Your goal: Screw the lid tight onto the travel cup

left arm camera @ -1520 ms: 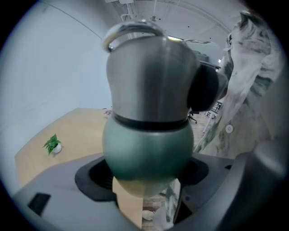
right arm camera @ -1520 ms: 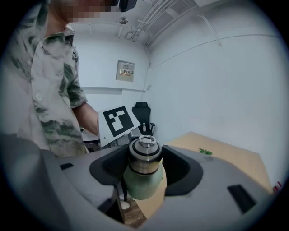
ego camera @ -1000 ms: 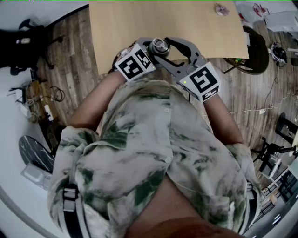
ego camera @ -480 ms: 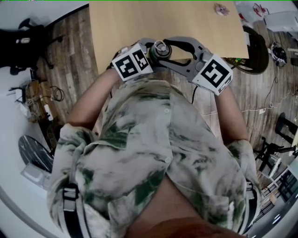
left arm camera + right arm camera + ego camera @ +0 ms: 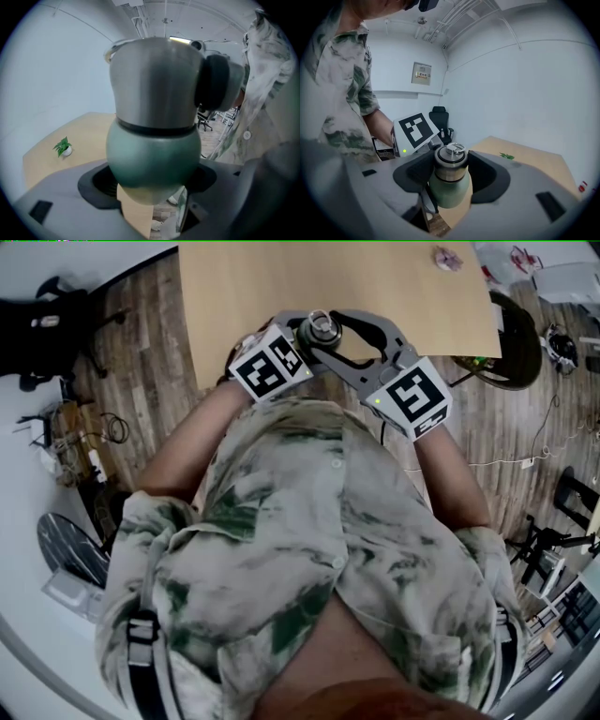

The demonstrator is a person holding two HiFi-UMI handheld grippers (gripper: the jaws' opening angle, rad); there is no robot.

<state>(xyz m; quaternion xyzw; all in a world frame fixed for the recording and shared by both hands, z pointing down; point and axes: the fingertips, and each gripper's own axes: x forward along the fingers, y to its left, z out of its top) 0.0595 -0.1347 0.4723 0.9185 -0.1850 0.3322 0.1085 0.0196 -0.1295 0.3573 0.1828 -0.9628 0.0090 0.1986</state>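
- Travel cup: rounded, matt green body with a black band at the shoulder. It stands roughly upright between the two grippers, over the near edge of the counter and close to the person's chest.
- Brushed-steel screw lid: sits on top of the cup. It is a cylinder with a small ring handle on its crown.
- Left gripper: grey, two-jawed. The jaws are closed round the green body low down and clamp it from both sides. Its marker cube faces the other gripper.
- Right gripper: grey, two-jawed. The jaws are set wide and have just been closing, with the lid between them. A dark pad lies against each side of the steel, so the lid is pinched.
- Counter: a light wooden top, bare in the stretch beyond the cup.
- Small green plant in a white pot: stands on the counter, well apart from the cup.
- Person: wears a short-sleeved, white-and-green patterned shirt and holds one gripper in each hand.
- Floor: grey-brown wood planks.
- Black office chair: stands against the far wall.
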